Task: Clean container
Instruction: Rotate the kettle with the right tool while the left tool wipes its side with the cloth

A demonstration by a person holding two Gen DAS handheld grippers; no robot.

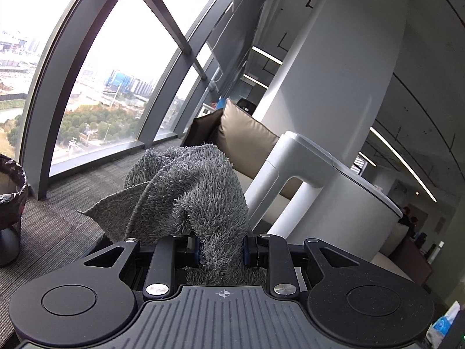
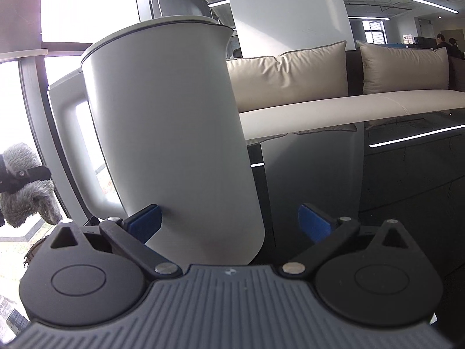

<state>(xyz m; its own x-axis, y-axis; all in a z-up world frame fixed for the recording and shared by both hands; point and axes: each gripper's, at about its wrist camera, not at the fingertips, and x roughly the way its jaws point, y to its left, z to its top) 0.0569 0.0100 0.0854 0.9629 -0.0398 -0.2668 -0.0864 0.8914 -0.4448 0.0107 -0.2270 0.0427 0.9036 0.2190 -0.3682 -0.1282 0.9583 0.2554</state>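
Left hand-held gripper (image 1: 221, 250) clamps grey towel (image 1: 189, 192); white kettle (image 1: 319, 192) just right.

Black gripper (image 2: 229, 224), blue pads (image 2: 315, 226), seemingly silver rivets

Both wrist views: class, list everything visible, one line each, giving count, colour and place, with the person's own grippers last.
White plastic kettle with handle: one, white, on the dark glossy table, between the right gripper's open jaws.
Grey terry cloth: one, grey, clamped in the left gripper, beside the kettle's handle.
Dark glossy table: one, black, under the kettle.
Beige leather sofa: one, beige, behind the table.
Bin with black liner: one, black, by the window.
Left gripper: black, shut on the cloth.
Right gripper: black with blue pads, open.
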